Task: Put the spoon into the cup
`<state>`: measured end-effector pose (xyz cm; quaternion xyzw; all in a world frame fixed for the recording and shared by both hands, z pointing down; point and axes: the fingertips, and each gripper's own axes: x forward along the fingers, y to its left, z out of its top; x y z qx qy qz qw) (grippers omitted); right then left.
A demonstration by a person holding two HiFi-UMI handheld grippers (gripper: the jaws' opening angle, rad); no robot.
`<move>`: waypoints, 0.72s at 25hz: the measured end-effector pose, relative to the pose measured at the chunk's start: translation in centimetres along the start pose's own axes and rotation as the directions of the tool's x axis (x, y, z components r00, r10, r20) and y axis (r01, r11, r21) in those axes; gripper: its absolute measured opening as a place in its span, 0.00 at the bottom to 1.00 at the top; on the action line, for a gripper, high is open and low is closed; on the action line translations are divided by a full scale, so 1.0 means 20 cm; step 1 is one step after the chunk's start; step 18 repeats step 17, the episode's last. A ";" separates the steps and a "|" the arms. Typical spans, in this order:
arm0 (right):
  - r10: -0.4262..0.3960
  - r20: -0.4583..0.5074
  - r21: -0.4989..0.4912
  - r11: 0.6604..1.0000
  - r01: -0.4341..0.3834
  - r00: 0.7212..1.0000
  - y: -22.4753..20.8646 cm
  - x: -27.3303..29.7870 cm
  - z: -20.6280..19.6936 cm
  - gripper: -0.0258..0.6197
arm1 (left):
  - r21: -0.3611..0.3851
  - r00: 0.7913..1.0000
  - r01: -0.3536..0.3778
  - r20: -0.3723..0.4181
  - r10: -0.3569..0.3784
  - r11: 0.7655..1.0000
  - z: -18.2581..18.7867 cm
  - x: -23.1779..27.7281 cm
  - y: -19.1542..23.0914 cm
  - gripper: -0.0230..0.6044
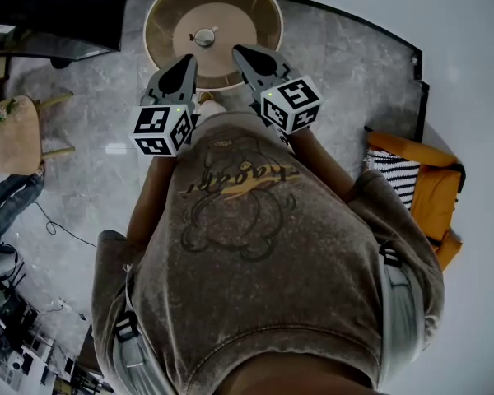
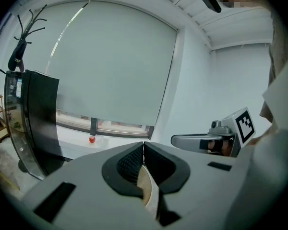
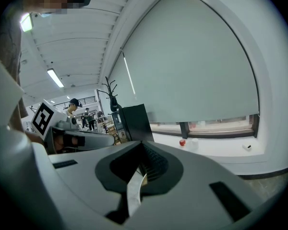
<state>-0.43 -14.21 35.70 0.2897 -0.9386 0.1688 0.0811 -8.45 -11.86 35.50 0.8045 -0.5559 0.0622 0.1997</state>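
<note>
A small pale cup [image 1: 204, 36] stands at the middle of a round tan table [image 1: 160, 23] at the top of the head view. A thin piece juts from the cup's right side; I cannot tell whether it is the spoon. Held side by side at chest height, my left gripper [image 1: 188, 58] and right gripper [image 1: 238, 50] point toward the table's near rim. Both are shut with nothing in them. The left gripper [image 2: 143, 145] sees its jaws meeting in a line, and the right gripper [image 3: 143, 145] shows the same. Neither gripper view shows the table or the cup.
A wooden chair [image 1: 16, 134] stands at the left and an orange bag with a striped cloth [image 1: 420, 179] lies at the right on the grey floor. A black cabinet [image 2: 38, 123] and a window sill with a red ball [image 2: 92, 139] are ahead. People stand far back [image 3: 74, 104].
</note>
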 end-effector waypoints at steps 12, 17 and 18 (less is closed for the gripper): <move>0.021 -0.025 -0.005 1.000 -0.021 0.999 0.08 0.03 -0.05 0.07 | -0.008 1.000 -0.011 -0.008 0.011 1.000 -0.05 -0.05 0.04 0.07; 0.035 -0.030 -0.012 0.999 -0.036 0.999 0.10 0.03 -0.06 0.07 | -0.001 1.000 -0.018 -0.012 0.018 1.000 -0.06 -0.06 0.04 0.07; 0.035 -0.030 -0.012 0.999 -0.036 0.999 0.10 0.03 -0.06 0.07 | -0.001 1.000 -0.018 -0.012 0.018 1.000 -0.06 -0.06 0.04 0.07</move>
